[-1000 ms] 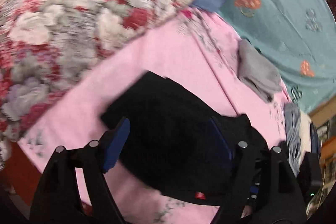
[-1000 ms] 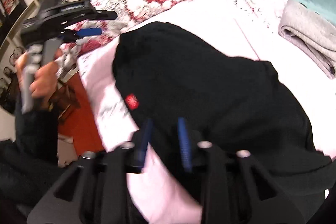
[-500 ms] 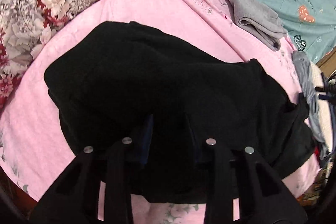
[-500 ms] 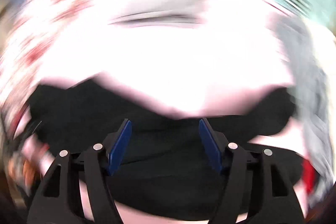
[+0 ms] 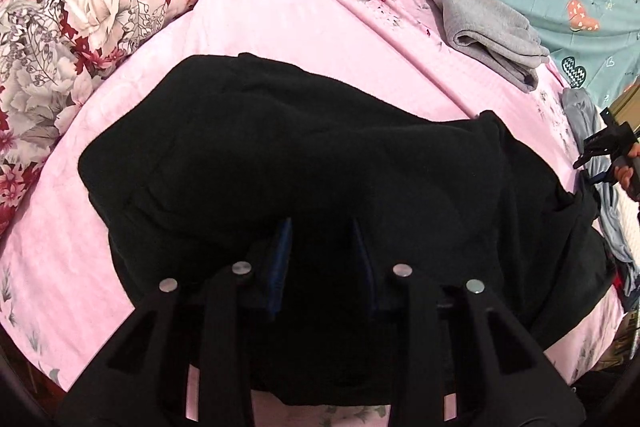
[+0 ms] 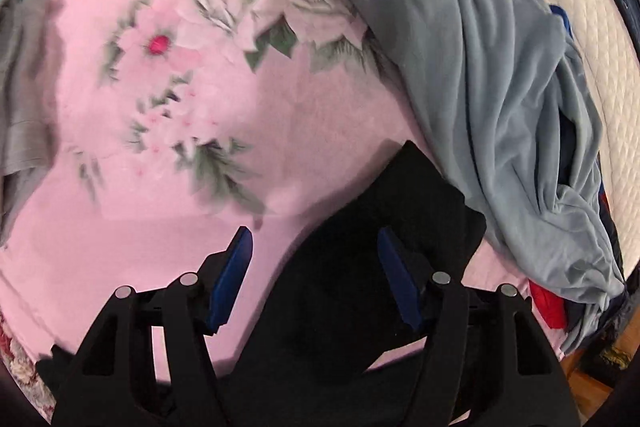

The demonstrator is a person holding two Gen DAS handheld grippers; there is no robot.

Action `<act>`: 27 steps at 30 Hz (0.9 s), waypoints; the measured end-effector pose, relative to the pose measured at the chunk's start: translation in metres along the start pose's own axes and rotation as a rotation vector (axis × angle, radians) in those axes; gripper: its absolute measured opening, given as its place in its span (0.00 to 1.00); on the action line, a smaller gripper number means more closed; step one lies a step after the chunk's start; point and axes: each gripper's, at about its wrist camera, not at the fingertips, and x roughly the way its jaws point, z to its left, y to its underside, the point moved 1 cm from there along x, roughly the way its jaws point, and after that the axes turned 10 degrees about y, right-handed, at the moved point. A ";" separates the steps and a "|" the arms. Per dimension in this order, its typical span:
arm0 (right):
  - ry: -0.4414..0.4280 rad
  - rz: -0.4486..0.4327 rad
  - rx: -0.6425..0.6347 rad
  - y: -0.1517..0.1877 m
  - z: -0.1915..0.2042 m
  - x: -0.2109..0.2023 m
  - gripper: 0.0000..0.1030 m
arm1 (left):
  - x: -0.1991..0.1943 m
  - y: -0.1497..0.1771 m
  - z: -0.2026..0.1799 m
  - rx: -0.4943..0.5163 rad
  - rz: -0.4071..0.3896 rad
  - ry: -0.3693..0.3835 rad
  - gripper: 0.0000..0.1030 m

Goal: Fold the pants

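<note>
Pants [image 5: 320, 163]: black, bunched on pink bed [image 5: 312, 27]. Left tongs [image 5: 322, 255]: pinching near edge. Right tongs [image 6: 316, 271]: spread over far end. Advice: grip that end fully, pull taut before folding.

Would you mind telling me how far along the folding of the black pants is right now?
One fold looks done: the black pants lie doubled on the pink sheet. In hand: the left tongs pinch the near edge, while the right tongs stand open over the far end. Left: gripping that end, folding again, smoothing.
</note>
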 end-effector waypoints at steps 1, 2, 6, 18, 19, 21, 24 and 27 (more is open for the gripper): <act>0.004 0.010 0.006 0.000 0.000 0.004 0.63 | 0.000 0.000 0.001 -0.003 -0.002 0.007 0.31; 0.009 0.009 0.010 0.001 -0.001 0.004 0.63 | -0.001 0.000 0.002 -0.007 -0.001 0.013 0.31; 0.014 0.029 0.032 0.015 -0.024 0.012 0.37 | 0.000 -0.001 0.002 -0.014 0.004 0.015 0.31; -0.265 -0.255 0.091 0.117 -0.169 -0.054 0.05 | 0.001 -0.005 -0.002 -0.024 0.060 -0.019 0.31; -0.282 -0.267 0.101 0.133 -0.184 -0.052 0.05 | 0.001 -0.005 -0.003 -0.022 0.060 -0.029 0.31; -0.318 -0.277 0.139 0.178 -0.213 -0.037 0.05 | 0.001 -0.004 -0.005 -0.024 0.064 -0.045 0.31; -0.377 -0.226 0.206 0.233 -0.229 0.008 0.05 | 0.003 -0.007 -0.006 -0.029 0.077 -0.065 0.31; -0.475 -0.196 0.235 0.261 -0.236 0.057 0.06 | 0.006 -0.009 -0.009 -0.025 0.097 -0.089 0.31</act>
